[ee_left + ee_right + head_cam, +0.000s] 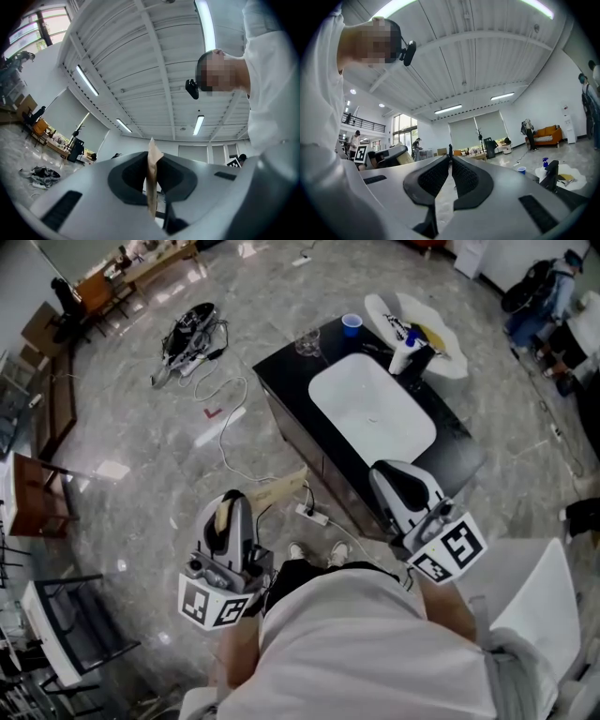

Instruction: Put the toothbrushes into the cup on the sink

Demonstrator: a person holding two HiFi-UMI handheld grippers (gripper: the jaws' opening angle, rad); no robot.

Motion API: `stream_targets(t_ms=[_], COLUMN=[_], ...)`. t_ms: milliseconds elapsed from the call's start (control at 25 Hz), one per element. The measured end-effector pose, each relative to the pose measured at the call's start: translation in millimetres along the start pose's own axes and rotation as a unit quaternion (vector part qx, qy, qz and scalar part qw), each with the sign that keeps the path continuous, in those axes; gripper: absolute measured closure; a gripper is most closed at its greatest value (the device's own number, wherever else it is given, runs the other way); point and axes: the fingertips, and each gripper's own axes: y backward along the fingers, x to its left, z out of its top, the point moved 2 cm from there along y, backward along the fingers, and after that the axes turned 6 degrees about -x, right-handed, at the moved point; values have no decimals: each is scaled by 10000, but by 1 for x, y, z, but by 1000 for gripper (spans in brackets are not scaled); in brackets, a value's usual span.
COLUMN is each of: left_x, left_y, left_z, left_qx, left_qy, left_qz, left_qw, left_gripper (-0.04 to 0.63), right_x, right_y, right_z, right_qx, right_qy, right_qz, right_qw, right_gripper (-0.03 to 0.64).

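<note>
The left gripper point(152, 161) is closed tight on a thin tan flat piece point(151, 187) that looks like card or paper. We see the piece from its edge. It stands up between the two dark pads and pokes out past their tips. I cannot tell if it is a toothbrush pack. In the head view the left gripper point(228, 507) is close to the person's body, over the grey stone floor point(141, 456), and the tan piece point(223, 515) shows in its jaws.

The right gripper point(451, 161) is closed too, with its tips touching, and there is nothing between them. In the head view the right gripper point(392, 482) is above the near corner of the shiny black counter point(291, 381).

A white sink bowl point(370, 409) is set in the counter. The small blue cup point(352, 324) stands on the far corner of the counter, well apart from both grippers. The right gripper view shows the cup point(521, 170) too. A clear glass point(307, 341) stands near the cup. A white bottle with a blue top point(403, 354) stands just beside the black tap point(424, 362) at the far side of the sink bowl.

No toothbrush can be made out for sure on the counter.
</note>
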Motion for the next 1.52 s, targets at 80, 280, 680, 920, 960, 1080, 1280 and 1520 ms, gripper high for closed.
stream_targets(t_ms=[80, 280, 680, 920, 960, 1080, 1280, 1520], left_x=[0, 0, 18, 60, 70, 99, 152, 205], left_y=[0, 1, -15, -35, -41, -59, -81, -101], left_z=[0, -1, -8, -25, -27, -30, -33, -49], left_qx=[-20, -59, -122, -65, -33, 52, 137, 269], left_qy=[-49, -156, -134, 204, 283, 450, 689, 968], left_qz=[93, 293, 179, 9, -25, -212, -419, -577], left_qw=[9999, 9994, 9997, 9998, 9996, 9987, 9967, 9933], left_gripper=[568, 569, 569, 569, 568, 569, 569, 568], right_x=[-3, -6, -13, -19, -20, -20, -23, -30], right_y=[1, 3, -8, -37, -46, -79, -145, -191], right_z=[-1, -4, -6, -16, -18, -23, -23, -33], right_qx=[19, 49, 63, 161, 172, 217, 161, 287], right_qy=[-39, -85, -33, 43, 17, -88, 81, 180], right_qz=[69, 227, 199, -79, -126, -178, -222, -460], right_qw=[10000, 9997, 9998, 9998, 9998, 9996, 9996, 9984], right_gripper=[568, 568, 568, 568, 568, 568, 568, 568])
